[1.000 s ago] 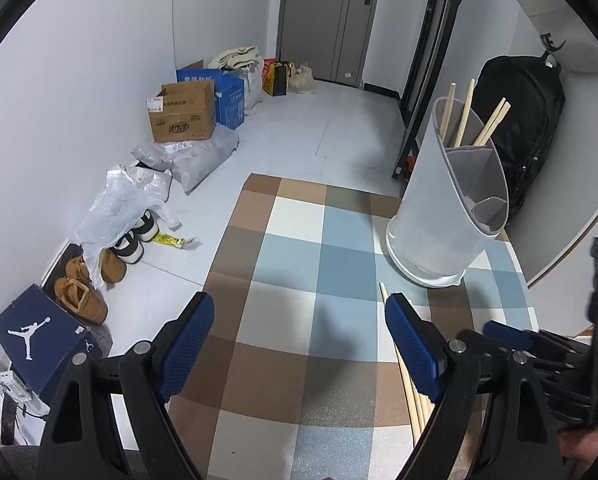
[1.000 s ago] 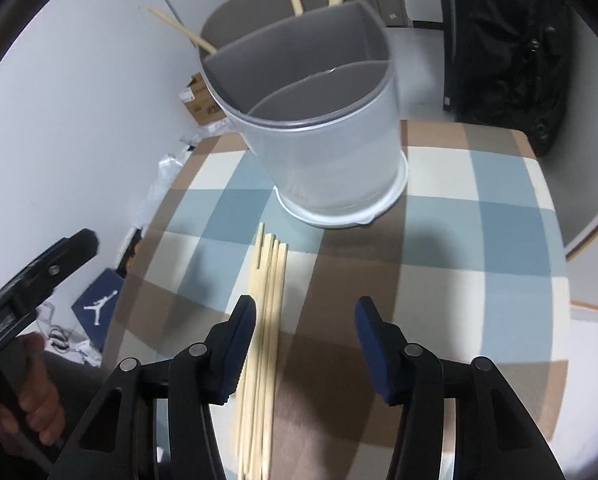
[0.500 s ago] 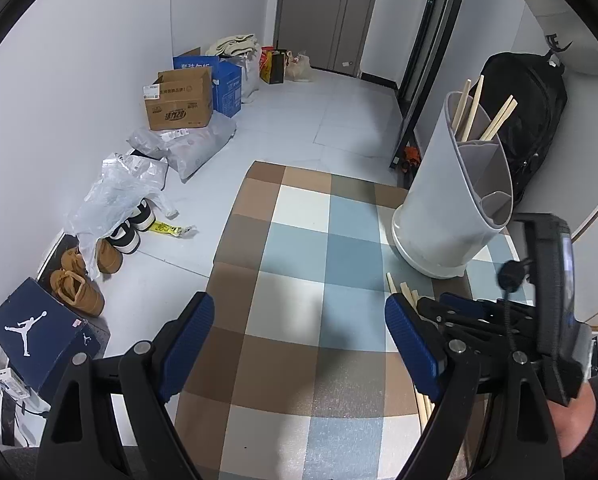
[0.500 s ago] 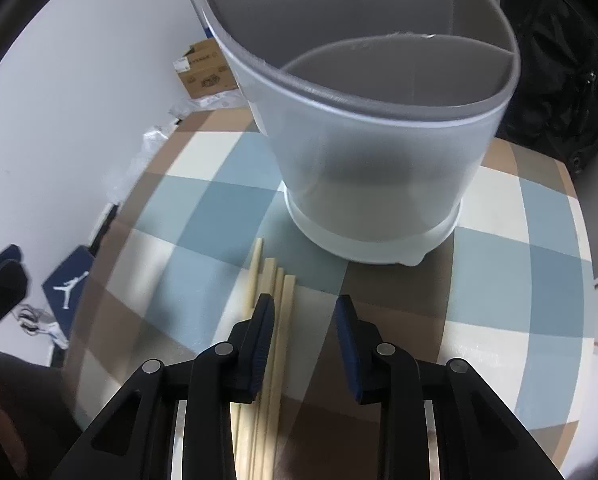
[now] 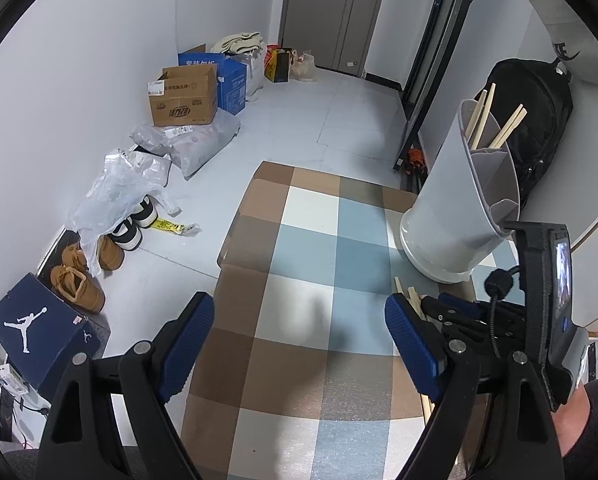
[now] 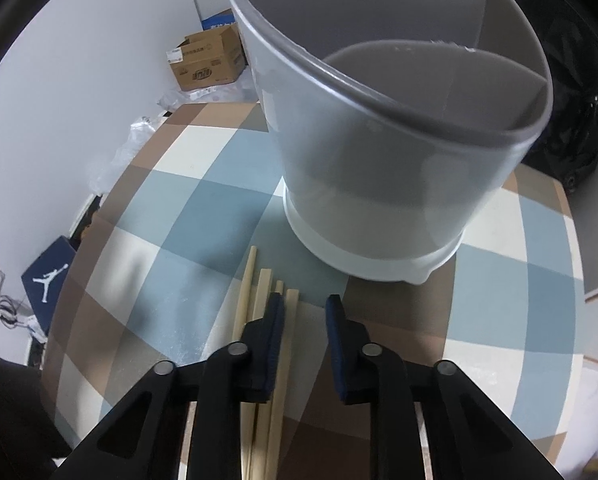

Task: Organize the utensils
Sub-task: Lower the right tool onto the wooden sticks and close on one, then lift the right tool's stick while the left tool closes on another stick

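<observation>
Your right gripper (image 6: 305, 312) has narrowed over the chopsticks (image 6: 259, 320), not yet clamped; pick imminent. Left gripper (image 5: 299, 324) stays wide, empty.

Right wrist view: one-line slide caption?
Right claw, part open, straddles one of the loose chopsticks lying on the checked cloth in front of the grey divided utensil holder.

I see a table w/ checked cloth (image 5: 299, 248) in tan, blue & cream squares. On it: grey divided holder (image 6: 379, 184) standing upright near the far right edge, & a bundle of loose wooden chopsticks (image 6: 259, 312) lying flat side by side, just in front of holder's base.
</observation>
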`<move>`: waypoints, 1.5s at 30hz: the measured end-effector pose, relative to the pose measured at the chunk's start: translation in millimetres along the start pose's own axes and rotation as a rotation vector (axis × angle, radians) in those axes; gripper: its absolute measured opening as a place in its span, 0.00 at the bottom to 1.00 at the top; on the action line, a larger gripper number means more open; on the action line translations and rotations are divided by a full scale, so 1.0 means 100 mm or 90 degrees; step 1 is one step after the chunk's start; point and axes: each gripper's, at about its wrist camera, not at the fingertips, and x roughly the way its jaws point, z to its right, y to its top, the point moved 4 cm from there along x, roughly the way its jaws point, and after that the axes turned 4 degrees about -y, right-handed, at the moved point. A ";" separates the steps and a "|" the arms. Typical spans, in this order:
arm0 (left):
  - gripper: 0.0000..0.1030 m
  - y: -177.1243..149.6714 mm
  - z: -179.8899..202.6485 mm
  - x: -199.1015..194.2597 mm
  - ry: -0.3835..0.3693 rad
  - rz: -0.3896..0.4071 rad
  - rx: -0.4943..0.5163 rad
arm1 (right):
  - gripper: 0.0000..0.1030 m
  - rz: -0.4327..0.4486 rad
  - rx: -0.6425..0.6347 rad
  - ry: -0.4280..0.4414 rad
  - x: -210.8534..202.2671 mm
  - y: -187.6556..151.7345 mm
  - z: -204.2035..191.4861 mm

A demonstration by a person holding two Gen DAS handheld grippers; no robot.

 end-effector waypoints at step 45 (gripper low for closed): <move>0.82 -0.21 0.39 0.53 -0.029 -0.148 0.023 | 0.05 0.177 0.172 0.114 -1.08 0.03 0.84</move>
